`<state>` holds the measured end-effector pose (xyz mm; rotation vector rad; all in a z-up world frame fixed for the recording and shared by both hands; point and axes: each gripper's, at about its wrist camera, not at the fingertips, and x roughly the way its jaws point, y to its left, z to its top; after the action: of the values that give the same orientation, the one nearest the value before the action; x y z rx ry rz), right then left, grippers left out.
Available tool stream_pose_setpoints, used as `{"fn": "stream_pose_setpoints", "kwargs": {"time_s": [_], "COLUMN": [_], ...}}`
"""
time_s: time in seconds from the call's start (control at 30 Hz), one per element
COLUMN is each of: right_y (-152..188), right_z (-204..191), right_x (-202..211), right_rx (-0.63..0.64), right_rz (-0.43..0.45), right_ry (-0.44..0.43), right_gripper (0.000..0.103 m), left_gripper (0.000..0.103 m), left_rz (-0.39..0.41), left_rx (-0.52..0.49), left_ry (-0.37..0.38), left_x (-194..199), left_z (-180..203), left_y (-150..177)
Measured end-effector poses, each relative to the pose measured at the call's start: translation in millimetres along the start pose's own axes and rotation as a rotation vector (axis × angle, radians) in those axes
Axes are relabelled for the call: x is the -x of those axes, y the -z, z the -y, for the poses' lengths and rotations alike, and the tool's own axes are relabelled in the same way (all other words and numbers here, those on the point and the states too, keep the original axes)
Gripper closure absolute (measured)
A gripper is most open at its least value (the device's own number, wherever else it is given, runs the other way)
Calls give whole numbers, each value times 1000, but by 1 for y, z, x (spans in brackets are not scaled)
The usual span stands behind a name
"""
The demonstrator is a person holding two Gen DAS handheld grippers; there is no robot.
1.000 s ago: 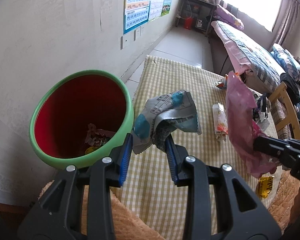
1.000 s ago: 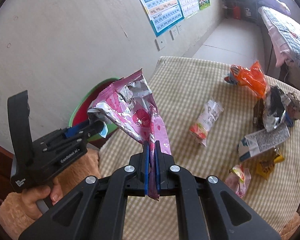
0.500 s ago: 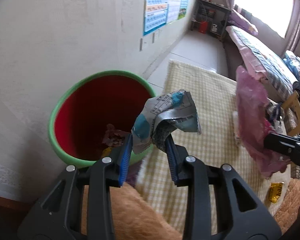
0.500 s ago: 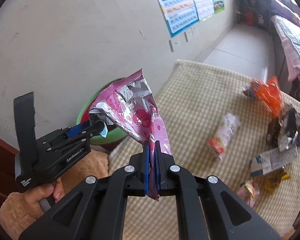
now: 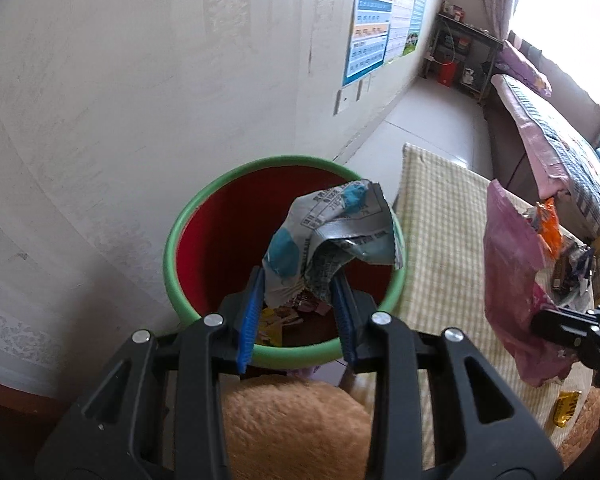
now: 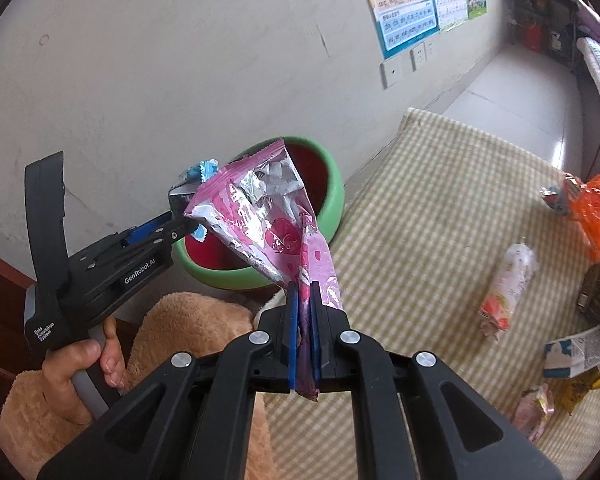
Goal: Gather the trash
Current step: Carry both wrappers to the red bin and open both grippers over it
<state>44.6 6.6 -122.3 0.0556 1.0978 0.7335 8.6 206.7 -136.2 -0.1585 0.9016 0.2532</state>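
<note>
My left gripper (image 5: 298, 284) is shut on a crumpled grey and blue wrapper (image 5: 332, 236) and holds it over the mouth of a red bin with a green rim (image 5: 188, 216). The bin holds several wrappers at the bottom. My right gripper (image 6: 305, 300) is shut on a pink foil snack bag (image 6: 268, 216), held up beside the bin (image 6: 332, 184), to its right. The left gripper (image 6: 172, 232) also shows in the right wrist view, the pink bag (image 5: 512, 272) in the left wrist view.
A table with a yellow checked cloth (image 6: 440, 200) carries several more wrappers: an orange bag (image 6: 588, 208), a white and red packet (image 6: 508, 284), a blue and white carton (image 6: 568, 352). The wall stands close behind the bin. A bed (image 5: 548, 132) is at the far right.
My left gripper has moved left with the grey wrapper, from above the table edge to over the bin's mouth. My right gripper has followed with the pink bag, closer to the bin.
</note>
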Motion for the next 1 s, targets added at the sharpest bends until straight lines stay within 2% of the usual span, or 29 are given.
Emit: {"fn": "stream_pose_setpoints", "kwargs": {"time_s": [0.33,0.57,0.7,0.73,0.77,0.83,1.0], "right_y": [-58,-80,-86,-87,-87,-87,-80], "right_z": [-13,-22,-21,-20,-19,-19,-22], "right_x": [-29,-52,-60,-61,-61,-58,-39], "right_rx": [-87,-107,-123,-133,-141,-138,-102], "right_rz": [-20,-34,-27,-26,-23,-5,39], "right_ry": [-106,-117,-115,-127,-137,-131,-103], "right_gripper": [96,95,92,88,74,59,59], "left_gripper": [70,70,63,51,40,40,40], "left_rz": [-69,-79,-94,-97,-93,-77,-73], "left_rx": [47,41,57,61,64,65,69], "left_ry": [-24,-32,-24,-22,-22,-29,-32], "left_x": [-27,-33,-42,-43,-43,-42,-38], "left_z": [-28,-34,-35,-35,-36,-36,-32], "left_y": [-16,-18,-22,-22,-23,-22,-21]}}
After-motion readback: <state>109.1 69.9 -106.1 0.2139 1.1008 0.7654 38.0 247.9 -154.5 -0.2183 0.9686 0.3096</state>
